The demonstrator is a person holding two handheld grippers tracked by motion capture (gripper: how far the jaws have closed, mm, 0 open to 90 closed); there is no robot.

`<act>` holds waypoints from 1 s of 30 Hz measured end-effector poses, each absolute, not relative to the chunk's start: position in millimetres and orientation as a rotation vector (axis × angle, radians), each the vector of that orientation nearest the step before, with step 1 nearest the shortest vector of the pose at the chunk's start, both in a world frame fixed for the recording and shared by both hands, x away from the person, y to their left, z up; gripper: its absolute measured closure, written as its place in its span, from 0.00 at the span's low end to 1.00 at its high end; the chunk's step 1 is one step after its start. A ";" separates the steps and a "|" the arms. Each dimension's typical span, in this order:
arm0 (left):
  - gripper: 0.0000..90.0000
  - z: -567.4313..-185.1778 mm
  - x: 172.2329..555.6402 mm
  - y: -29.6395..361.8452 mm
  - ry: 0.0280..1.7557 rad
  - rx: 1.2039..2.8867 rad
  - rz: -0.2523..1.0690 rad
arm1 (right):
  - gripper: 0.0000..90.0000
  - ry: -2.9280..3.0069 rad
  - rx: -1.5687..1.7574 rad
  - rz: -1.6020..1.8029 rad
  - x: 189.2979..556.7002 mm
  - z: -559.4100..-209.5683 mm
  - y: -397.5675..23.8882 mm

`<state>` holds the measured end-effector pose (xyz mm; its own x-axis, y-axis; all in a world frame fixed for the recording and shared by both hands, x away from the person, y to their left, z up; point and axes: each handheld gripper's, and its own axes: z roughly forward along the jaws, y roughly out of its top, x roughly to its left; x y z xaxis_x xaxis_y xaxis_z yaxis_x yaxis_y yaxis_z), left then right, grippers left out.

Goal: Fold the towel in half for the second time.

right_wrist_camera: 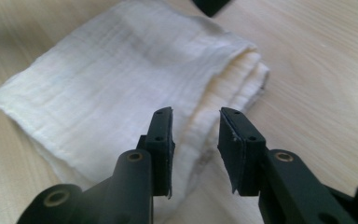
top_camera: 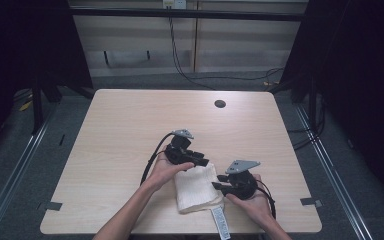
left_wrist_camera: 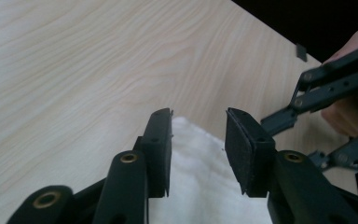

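A folded white cloth lies on the wooden table near its front edge, with a printed label sticking out over the edge. My left gripper hovers open at the cloth's far edge; in the left gripper view the cloth lies under the gap of that gripper. My right gripper stands open at the cloth's right side. In the right gripper view the cloth's layered folded edge runs into the gap of this gripper, and the pads do not press it.
A round cable hole sits at the table's far side. Tape marks flank the front corners. The right gripper's linkage and a hand appear at the right of the left gripper view. Cables run over the floor behind.
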<state>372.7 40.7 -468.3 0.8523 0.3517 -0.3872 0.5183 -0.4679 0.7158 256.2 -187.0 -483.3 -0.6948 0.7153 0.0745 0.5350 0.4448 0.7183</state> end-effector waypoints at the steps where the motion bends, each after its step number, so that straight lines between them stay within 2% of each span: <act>1: 0.64 -467.8 372.1 44.0 0.638 2.105 -0.218 | 0.73 2.447 1.099 1.074 257.1 -483.1 -189.3; 5: 0.59 -463.1 368.5 59.4 0.668 2.102 -0.194 | 0.75 2.409 1.166 1.096 259.1 -481.0 -198.9; 11: 0.51 -452.5 356.7 76.4 0.688 2.136 -0.109 | 0.70 2.366 1.156 1.164 258.5 -468.1 -203.2; 18: 0.49 -436.7 341.6 99.6 0.685 2.168 -0.001 | 0.61 2.328 1.144 1.307 251.4 -447.5 -215.8; 23: 0.46 -426.9 337.3 130.3 0.729 2.094 -0.054 | 0.59 2.300 1.167 1.298 246.0 -444.5 -229.9; 30: 0.47 -421.3 325.5 163.9 0.771 2.068 0.014 | 0.57 2.271 1.199 1.296 240.9 -441.0 -246.0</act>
